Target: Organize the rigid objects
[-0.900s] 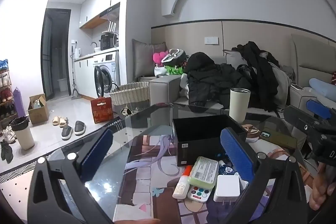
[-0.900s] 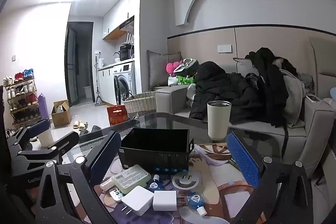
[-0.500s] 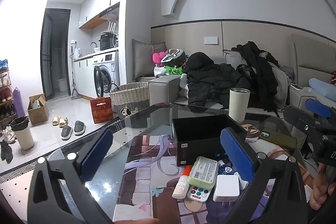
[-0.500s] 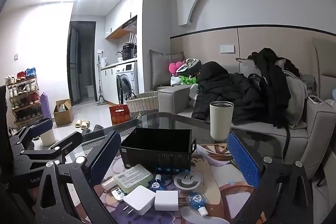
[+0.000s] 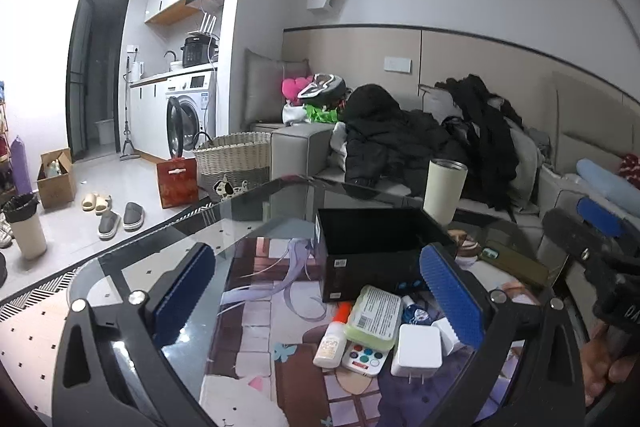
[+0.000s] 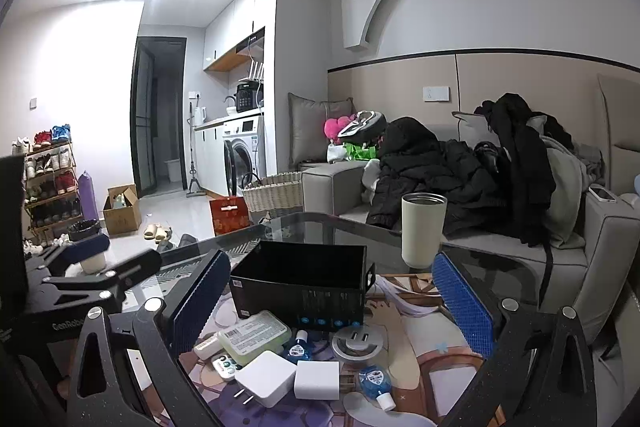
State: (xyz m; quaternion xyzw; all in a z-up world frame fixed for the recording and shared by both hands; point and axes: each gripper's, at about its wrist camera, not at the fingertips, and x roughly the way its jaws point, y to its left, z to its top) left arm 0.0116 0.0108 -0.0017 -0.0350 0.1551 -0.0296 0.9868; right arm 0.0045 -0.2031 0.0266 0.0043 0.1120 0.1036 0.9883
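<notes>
My pads (image 5: 448,293) are blue with a dotted texture, on black frames. The box (image 6: 300,283) is black, the case (image 6: 254,337) pale green, the chargers (image 6: 266,383) white, the small bottles (image 6: 374,385) blue, the cup (image 6: 422,231) cream, and the mat (image 5: 260,311) purple and brown.

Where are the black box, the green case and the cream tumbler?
black box (image 6: 300,293): right wrist view, front wall.
green case (image 6: 254,335): right wrist view, labelled lid.
cream tumbler (image 5: 444,191): left wrist view, side wall.
</notes>
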